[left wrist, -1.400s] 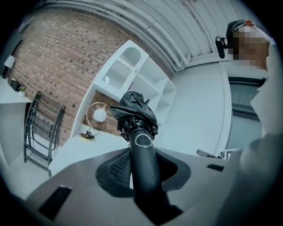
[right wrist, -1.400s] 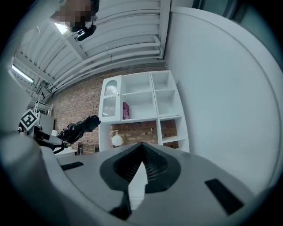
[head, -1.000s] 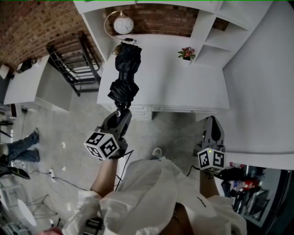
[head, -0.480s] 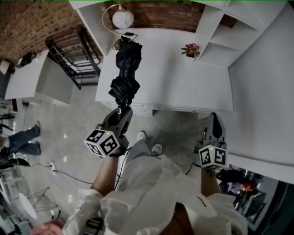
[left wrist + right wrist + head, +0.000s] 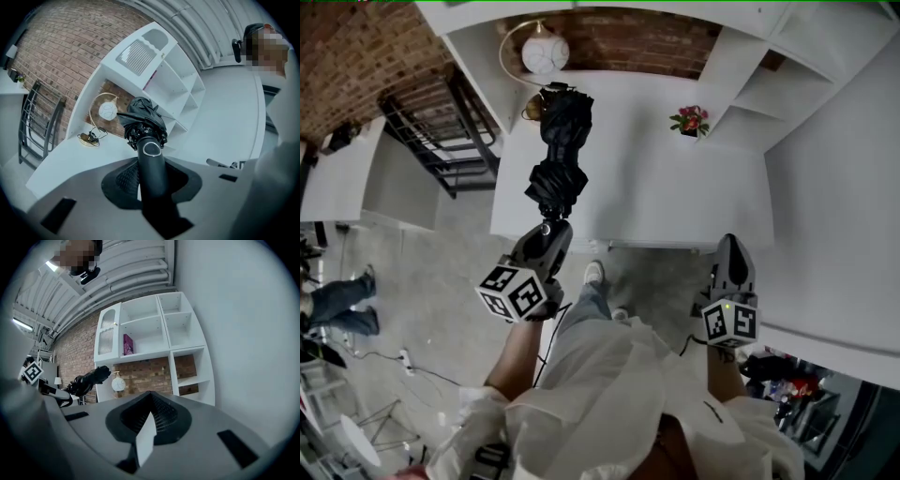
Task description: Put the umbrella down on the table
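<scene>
The left tongs [image 5: 546, 230] clamp the handle of a folded black umbrella [image 5: 558, 150]. In the head view they hold it out nearly level over the left end of the white table [image 5: 675, 187], apparently ready to be laid flat. The right tongs [image 5: 731, 246] hang idle near the table's front edge, well apart from the umbrella. The tabletop carries only a flower pot [image 5: 691, 120] and a globe lamp [image 5: 545, 54] at the back; grey floor [image 5: 441, 272] and a brick wall [image 5: 356, 56] surround it.

In the left gripper view, the jaws squeeze the handle [image 5: 152, 164], with the canopy pointing toward the lamp.

The right gripper view shows the right tongs closed on nothing, facing white shelves [image 5: 154, 333].
</scene>
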Available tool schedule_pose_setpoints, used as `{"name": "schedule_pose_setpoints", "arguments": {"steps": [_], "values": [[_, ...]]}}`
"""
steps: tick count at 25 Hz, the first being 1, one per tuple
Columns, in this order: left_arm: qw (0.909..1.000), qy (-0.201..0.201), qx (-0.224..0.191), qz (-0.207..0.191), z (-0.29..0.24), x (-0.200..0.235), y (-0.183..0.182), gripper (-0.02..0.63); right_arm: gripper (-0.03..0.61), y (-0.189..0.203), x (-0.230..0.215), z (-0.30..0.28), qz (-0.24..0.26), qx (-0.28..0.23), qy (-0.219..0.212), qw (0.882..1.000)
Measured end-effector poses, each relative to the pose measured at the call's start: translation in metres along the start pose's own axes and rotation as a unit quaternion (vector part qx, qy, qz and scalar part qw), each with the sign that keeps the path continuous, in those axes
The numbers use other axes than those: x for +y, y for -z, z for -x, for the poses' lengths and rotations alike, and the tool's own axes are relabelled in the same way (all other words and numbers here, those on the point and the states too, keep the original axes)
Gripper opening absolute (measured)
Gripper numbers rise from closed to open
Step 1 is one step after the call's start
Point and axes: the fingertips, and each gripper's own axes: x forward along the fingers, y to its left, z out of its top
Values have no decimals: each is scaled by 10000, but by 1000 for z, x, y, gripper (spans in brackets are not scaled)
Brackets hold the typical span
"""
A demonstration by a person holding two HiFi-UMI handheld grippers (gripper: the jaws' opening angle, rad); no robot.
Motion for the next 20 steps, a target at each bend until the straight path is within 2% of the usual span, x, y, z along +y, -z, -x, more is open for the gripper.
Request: {"name": "schedule_pose_setpoints", "arguments": {"steps": [7, 15, 20], "values": [[9996, 173, 199, 129, -48, 42, -23, 121, 18, -14, 27, -75, 91, -81, -85, 9999], [9974, 290, 520, 394, -93, 92, -27, 123, 18, 0, 48, -140, 292, 105, 73, 9995], [9959, 356, 725, 399, -114, 114, -24, 121, 18, 14, 56, -170, 341, 156, 129, 9992]]}}
